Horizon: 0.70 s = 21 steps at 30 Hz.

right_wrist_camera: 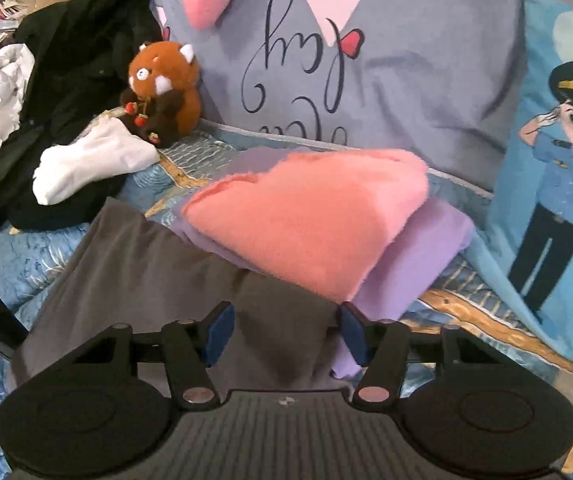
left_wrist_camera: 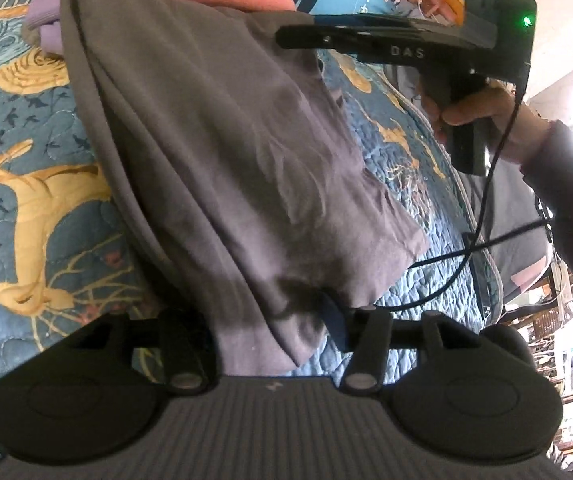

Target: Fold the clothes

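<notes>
While the grey cotton garment (left_wrist_camera: 214,152) lay part-folded along the blue quilted bedspread (left_wrist_camera: 26,152) with its deer print, I had the left gripper (left_wrist_camera: 270,312) at its near end, cloth draped between the fingers. One blue pad showed beside the fold and the other was buried, so I could not tell whether they pinched the fabric or merely straddled it. The right gripper (right_wrist_camera: 282,330) stood at the far end of the same garment, its jaws moderately apart with grey cloth lying between the blue pads (right_wrist_camera: 218,330) and no pad visibly pressing on it; I judged it not yet gripping.

The garment ran from the near edge of the bed towards the pillows, its far end touching the stack of folded things: a salmon-pink fleece piece (right_wrist_camera: 306,224) on top of a lilac folded garment (right_wrist_camera: 418,252). From the left view, the person's hand (left_wrist_camera: 474,108) held the right gripper level over that far end.

To do this fold well, I thought both grippers should take a single layer of hem at matching corners, close firmly before lifting, and carry the edge over evenly so the crease stayed straight. The risk I saw was snagging the lilac garment beneath the right pad, or dragging the stack towards the bed's edge.
</notes>
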Each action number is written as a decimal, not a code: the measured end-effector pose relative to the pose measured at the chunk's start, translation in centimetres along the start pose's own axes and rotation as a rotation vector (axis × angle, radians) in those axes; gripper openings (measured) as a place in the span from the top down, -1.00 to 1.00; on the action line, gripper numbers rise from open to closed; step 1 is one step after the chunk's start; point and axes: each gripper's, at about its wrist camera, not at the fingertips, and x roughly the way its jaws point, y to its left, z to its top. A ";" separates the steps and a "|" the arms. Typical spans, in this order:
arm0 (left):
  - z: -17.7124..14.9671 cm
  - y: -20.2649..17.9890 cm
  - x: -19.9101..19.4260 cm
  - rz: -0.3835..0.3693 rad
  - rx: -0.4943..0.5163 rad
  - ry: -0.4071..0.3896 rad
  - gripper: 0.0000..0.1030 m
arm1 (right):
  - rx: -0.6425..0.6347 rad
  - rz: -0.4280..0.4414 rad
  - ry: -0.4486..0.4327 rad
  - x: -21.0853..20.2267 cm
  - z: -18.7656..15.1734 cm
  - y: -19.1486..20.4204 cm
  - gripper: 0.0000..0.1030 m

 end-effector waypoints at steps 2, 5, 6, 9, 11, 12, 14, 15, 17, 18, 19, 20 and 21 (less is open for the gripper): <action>0.0 -0.1 0.0 -0.003 0.001 0.000 -0.10 | 0.032 -0.035 0.009 -0.2 -0.1 -0.2 0.77; -0.2 0.2 -0.4 0.003 0.000 -0.003 -0.05 | 0.111 -0.024 0.001 -1.6 -0.4 -0.5 0.79; -0.2 0.1 -0.4 0.010 -0.002 -0.006 0.00 | 0.104 -0.029 0.003 -2.1 -0.4 -0.2 0.80; 0.0 0.1 -0.5 0.024 -0.014 -0.015 0.33 | 0.087 -0.043 0.000 -4.2 0.2 1.0 0.81; 0.1 0.3 -0.9 0.017 -0.035 -0.023 0.49 | 0.068 -0.059 -0.018 -6.3 0.8 2.1 0.82; 0.1 0.3 -1.1 0.014 -0.040 -0.032 0.57 | 0.058 -0.072 -0.027 -7.6 1.3 2.7 0.82; 0.0 0.3 -1.7 -0.002 -0.044 -0.049 0.61 | 0.038 -0.109 -0.039 -10.2 2.4 4.3 0.82; 0.0 0.2 -1.9 -0.013 -0.045 -0.058 0.61 | 0.039 -0.132 -0.045 -11.4 2.9 5.0 0.82; 0.0 0.3 -2.4 -0.033 -0.054 -0.072 0.61 | 0.062 -0.173 -0.059 -13.5 3.7 5.7 0.82; 0.0 0.4 -2.5 -0.041 -0.061 -0.077 0.61 | 0.082 -0.192 -0.063 -14.2 3.9 5.7 0.82; 0.0 0.5 -2.7 -0.050 -0.068 -0.082 0.61 | 0.100 -0.210 -0.059 -14.4 4.0 5.4 0.81; -0.1 0.7 -2.7 -0.055 -0.079 -0.082 0.61 | 0.118 -0.225 -0.038 -13.9 3.8 4.7 0.81; -0.1 0.9 -2.6 -0.053 -0.091 -0.075 0.61 | 0.136 -0.240 -0.018 -13.3 3.6 4.0 0.81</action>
